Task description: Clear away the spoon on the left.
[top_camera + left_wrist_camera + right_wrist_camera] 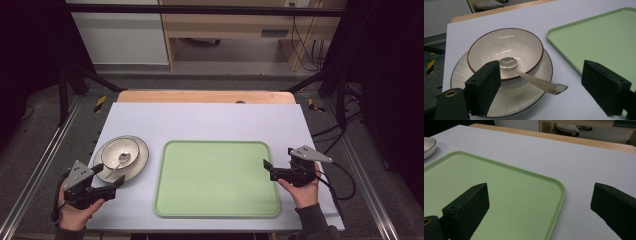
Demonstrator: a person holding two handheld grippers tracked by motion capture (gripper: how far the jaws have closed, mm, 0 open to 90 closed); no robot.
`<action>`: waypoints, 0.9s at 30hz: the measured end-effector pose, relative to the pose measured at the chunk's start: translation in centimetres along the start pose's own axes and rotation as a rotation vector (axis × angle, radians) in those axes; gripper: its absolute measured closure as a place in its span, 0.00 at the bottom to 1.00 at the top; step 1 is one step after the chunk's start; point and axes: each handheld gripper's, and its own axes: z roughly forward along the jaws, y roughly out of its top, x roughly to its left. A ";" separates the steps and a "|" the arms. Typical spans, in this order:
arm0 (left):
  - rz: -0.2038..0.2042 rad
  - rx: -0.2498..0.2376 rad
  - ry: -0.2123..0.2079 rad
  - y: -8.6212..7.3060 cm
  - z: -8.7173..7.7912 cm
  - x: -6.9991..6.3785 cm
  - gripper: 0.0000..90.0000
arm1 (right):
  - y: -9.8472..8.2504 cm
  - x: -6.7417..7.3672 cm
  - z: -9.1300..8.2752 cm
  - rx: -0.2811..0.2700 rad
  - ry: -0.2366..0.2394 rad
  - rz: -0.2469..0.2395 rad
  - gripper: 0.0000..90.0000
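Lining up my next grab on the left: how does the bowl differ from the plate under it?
The bowl is deep with steep walls; the plate is wide and shallow. The bowl sits on top; the plate rests on the table. The bowl holds the spoon, whose handle reaches out over the plate's rim. The bowl's inside is smooth; the plate's surface is ribbed. Both are cream with a dark rim line.

One bowl (pixel 120 153), one plate (pixel 139 162), one spoon (pixel 118 164), one tray (pixel 217 178)

Black jaws, grey plates, cables.
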 end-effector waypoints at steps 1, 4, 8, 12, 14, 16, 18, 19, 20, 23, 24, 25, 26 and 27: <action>-0.002 0.001 0.002 -0.1 0.1 0.0 0.20 | 0.0 0.0 0.0 0.000 0.000 -0.001 0.03; 0.002 0.009 0.004 -0.3 0.2 0.1 0.23 | 0.0 0.0 0.0 -0.001 0.003 0.001 0.03; 0.004 0.013 0.011 -0.4 0.3 0.0 0.28 | 0.0 0.1 0.1 0.003 0.004 0.002 0.03; 0.019 0.017 0.018 -0.4 0.3 -0.1 0.35 | -0.1 0.0 0.1 0.006 0.002 -0.003 0.03; 0.023 0.018 0.023 -0.4 0.3 -0.1 0.39 | -0.1 0.0 0.2 0.007 0.004 -0.002 0.03; 0.022 0.019 0.035 -0.5 0.3 -0.1 0.44 | -0.1 0.0 0.2 0.011 0.002 -0.004 0.03; 0.023 0.019 0.038 -0.5 0.3 -0.1 0.49 | -0.1 0.1 0.3 0.015 0.001 -0.004 0.03; 0.023 0.018 0.038 -0.5 0.3 -0.1 0.51 | -0.1 0.1 0.3 0.018 0.002 -0.004 0.03; 0.023 0.017 0.037 -0.5 0.2 -0.1 0.52 | -0.1 0.1 0.3 0.017 0.001 -0.004 0.03; 0.034 0.016 0.038 -0.5 0.1 -0.1 0.59 | -0.1 0.1 0.3 0.017 0.000 -0.004 0.04; 0.034 0.016 0.039 -0.5 0.1 -0.1 0.61 | -0.1 0.1 0.4 0.018 0.000 -0.005 0.04; 0.035 0.017 0.038 -0.5 0.1 -0.2 0.63 | -0.1 0.1 0.4 0.019 0.000 -0.002 0.04; 0.037 0.017 0.037 -0.5 0.1 -0.2 0.65 | -0.1 0.1 0.4 0.019 0.000 0.000 0.04; 0.038 0.016 0.037 -0.5 0.1 -0.2 0.66 | -0.1 0.2 0.4 0.018 0.003 0.003 0.04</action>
